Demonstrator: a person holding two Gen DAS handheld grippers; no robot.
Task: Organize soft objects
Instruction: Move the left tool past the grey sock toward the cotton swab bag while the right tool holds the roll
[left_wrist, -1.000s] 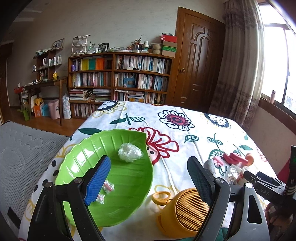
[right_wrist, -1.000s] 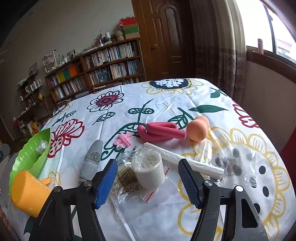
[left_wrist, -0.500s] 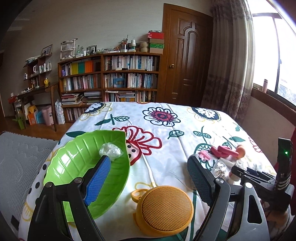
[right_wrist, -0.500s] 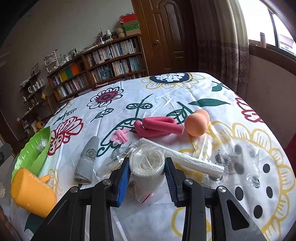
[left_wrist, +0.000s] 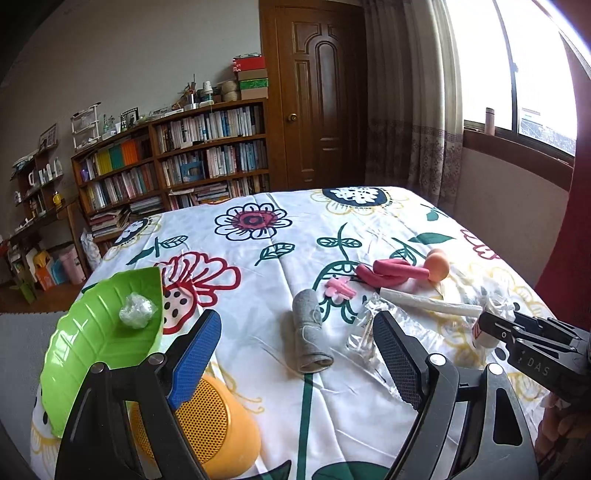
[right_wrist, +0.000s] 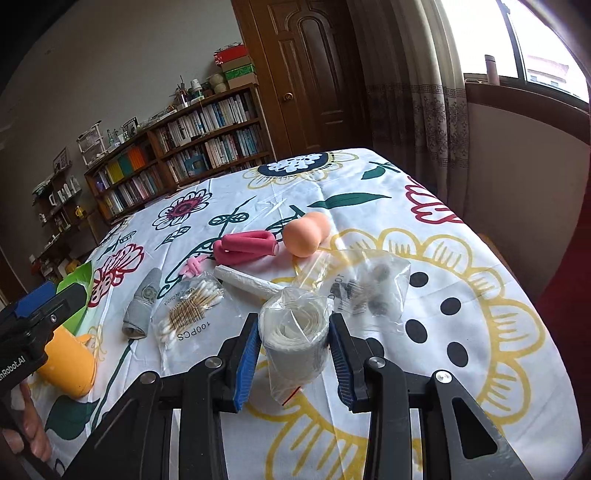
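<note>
Ahead of the tool: bookcase (left_wrist: 177, 166) against the far wall, door (left_wrist: 319, 96) to its right, curtain (left_wrist: 413, 103) and window (left_wrist: 535, 74) farther right; flowered tablecloth (left_wrist: 258, 266) below.

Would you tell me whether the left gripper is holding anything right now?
No, the left gripper is open and empty above the tablecloth, with the grey rolled cloth lying untouched between its fingers.
</note>
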